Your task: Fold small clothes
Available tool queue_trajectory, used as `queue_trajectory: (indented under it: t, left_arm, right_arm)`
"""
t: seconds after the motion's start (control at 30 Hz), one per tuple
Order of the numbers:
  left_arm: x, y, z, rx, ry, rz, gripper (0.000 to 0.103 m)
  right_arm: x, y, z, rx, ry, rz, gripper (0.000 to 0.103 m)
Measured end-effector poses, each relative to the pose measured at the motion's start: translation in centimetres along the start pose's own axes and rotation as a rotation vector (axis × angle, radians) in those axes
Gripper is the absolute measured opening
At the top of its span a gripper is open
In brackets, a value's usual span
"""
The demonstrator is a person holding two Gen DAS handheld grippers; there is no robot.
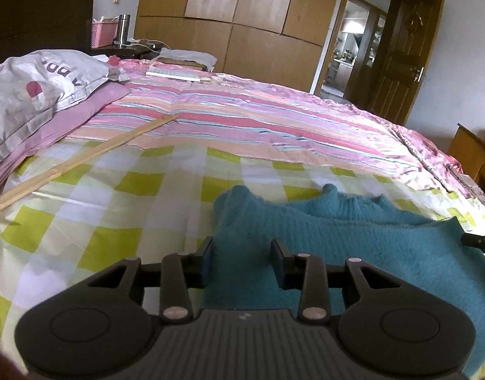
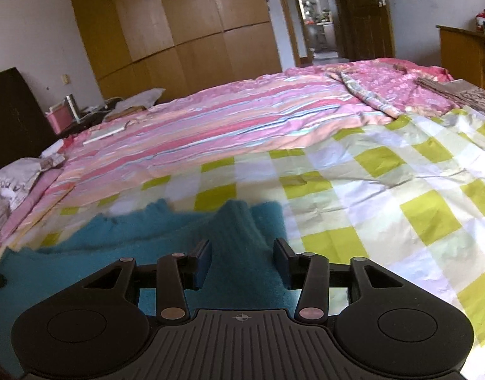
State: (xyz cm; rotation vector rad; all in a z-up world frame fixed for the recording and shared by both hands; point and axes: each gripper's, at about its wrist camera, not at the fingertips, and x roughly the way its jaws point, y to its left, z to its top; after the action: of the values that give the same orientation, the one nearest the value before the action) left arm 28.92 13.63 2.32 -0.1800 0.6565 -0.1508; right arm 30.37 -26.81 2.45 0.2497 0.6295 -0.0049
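Left gripper [image 1: 242, 261] stands parted over the teal sweater [image 1: 353, 237], pads clear of the knit; right gripper [image 2: 242, 261] likewise parted above it. Sweater lies on the checked sheet [image 1: 100, 215] near the bed's near edge. Beyond: striped quilt [image 1: 242, 117], pillow [image 1: 30, 95].

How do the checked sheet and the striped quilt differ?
The checked sheet shows green and white squares; the striped quilt runs in pink bands. The sheet lies nearer, under the teal sweater; the quilt lies farther back, bearing a wooden stick. Both are spread on the bed.
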Motion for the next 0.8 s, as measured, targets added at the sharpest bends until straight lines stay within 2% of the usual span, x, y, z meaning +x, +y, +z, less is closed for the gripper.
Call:
queue_trajectory:
  t: [0.13,0.27,0.3,0.33,0.4,0.7,0.8]
  left_arm:
    - [0.2,-0.5,0.1,0.022,0.004,0.022,0.036]
    - [0.0,-0.8,0.4,0.036,0.012,0.026,0.028]
    - [-0.1,-0.8,0.5,0.036,0.010,0.023,0.024]
    - [-0.2,-0.8,0.5,0.036,0.007,0.023,0.021]
    - [-0.4,-0.8,0.6,0.033,-0.004,0.025,0.018]
    - [-3.2,-1.4,2.6,0.042,-0.112,-0.019,0.017]
    - [-1.8,-1.2,3.0,0.020,-0.105,0.003,0.017]
  right_arm:
    - [1.0,1.0,0.3,-0.097,0.051,-0.015,0.042]
    - [1.6,0.6,0.7,-0.097,0.094,0.009,0.038]
    - [1.6,0.5,0.8,-0.096,0.103,0.020,0.033]
    - [1.6,0.4,0.9,-0.099,0.106,0.020,0.018]
    - [1.3,0.4,1.1,-0.101,0.103,0.023,0.011]
    - [-4.0,-0.1,3.7,0.008,-0.082,0.117,0.008]
    - [-3.0,-0.3,4.1,0.034,-0.076,0.089,0.008]
